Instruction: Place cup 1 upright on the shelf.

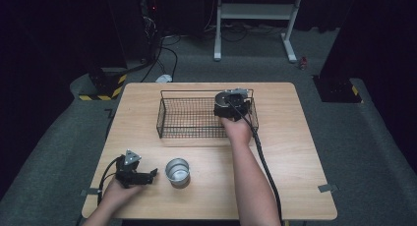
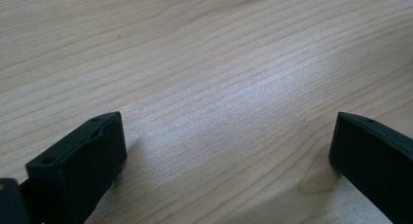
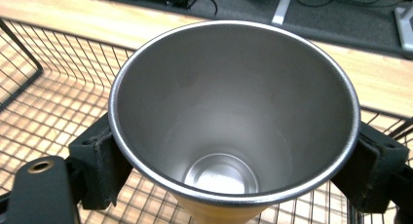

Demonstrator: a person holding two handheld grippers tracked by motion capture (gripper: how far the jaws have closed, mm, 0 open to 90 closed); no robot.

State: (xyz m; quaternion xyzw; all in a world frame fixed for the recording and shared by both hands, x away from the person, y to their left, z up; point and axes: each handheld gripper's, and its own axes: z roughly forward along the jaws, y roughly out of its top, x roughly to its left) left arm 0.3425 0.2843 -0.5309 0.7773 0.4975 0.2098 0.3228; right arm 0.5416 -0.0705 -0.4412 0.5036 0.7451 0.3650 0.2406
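Note:
A steel cup [image 3: 234, 117] stands upright between the jaws of my right gripper [image 3: 234, 160], which is shut on it just under the rim. In the high view that gripper [image 1: 231, 105] holds the cup [image 1: 222, 99] over the right end of a black wire basket [image 1: 169, 113]. A second steel cup [image 1: 177, 171] stands on the table near the front. My left gripper [image 1: 150, 176] lies just left of that cup, jaws pointing at it. In the left gripper view the left gripper [image 2: 226, 151] is open, with bare wood between its jaws.
The basket floor [image 3: 44, 107] under the held cup is bare mesh. The wooden table [image 1: 295, 152] has room on its right side. A cable [image 1: 265, 162] trails from the right gripper along the forearm. A white stand [image 1: 255, 12] is on the floor beyond.

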